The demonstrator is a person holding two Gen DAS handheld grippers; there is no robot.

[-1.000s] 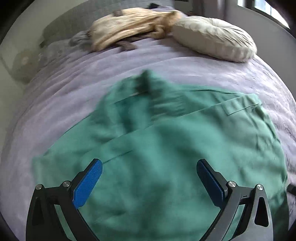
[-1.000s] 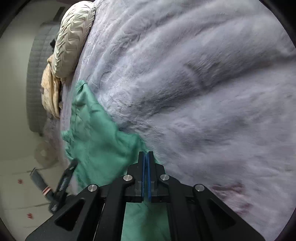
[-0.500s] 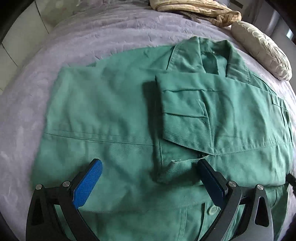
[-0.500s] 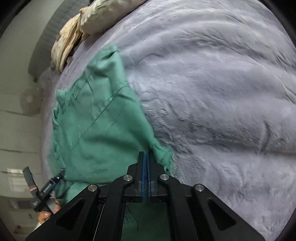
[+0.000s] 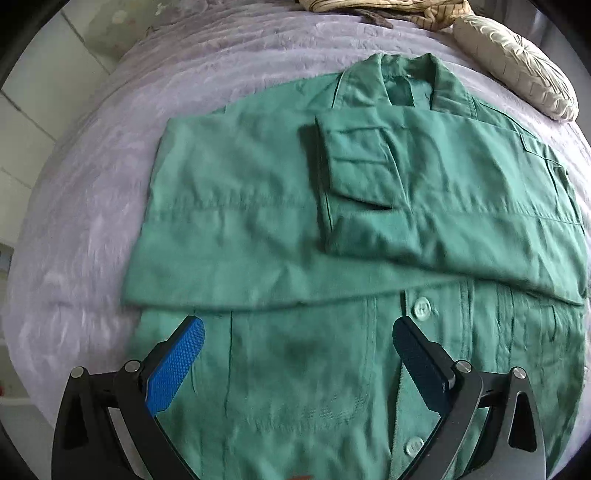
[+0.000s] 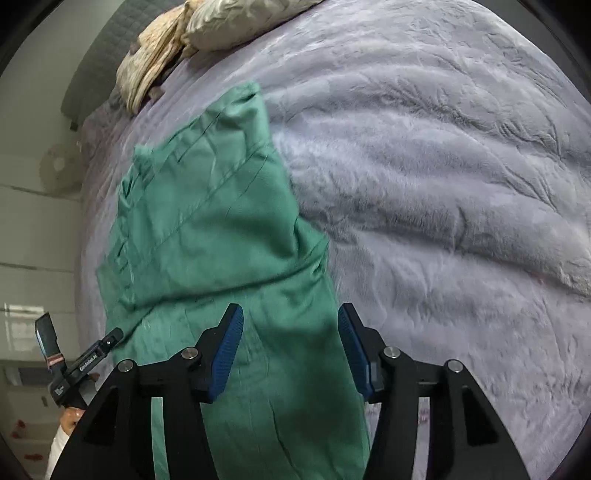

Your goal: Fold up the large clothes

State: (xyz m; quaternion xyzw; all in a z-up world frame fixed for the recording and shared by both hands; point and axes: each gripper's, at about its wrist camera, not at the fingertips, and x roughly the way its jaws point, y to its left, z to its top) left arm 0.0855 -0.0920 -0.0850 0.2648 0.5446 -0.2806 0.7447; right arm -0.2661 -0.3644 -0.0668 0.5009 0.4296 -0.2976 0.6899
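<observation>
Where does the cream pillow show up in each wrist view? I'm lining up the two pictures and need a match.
Left wrist view: the cream pillow lies at the top right, beyond the collar of the green jacket.
Right wrist view: the cream pillow is at the top edge, left of centre, above the jacket.
Shared landmark: the crumpled beige cloth lying right beside the pillow.

Green jacket's [image 5: 332, 258] lower hem past the frame edge, perhaps behind the left claw [image 5: 297, 354].
</observation>
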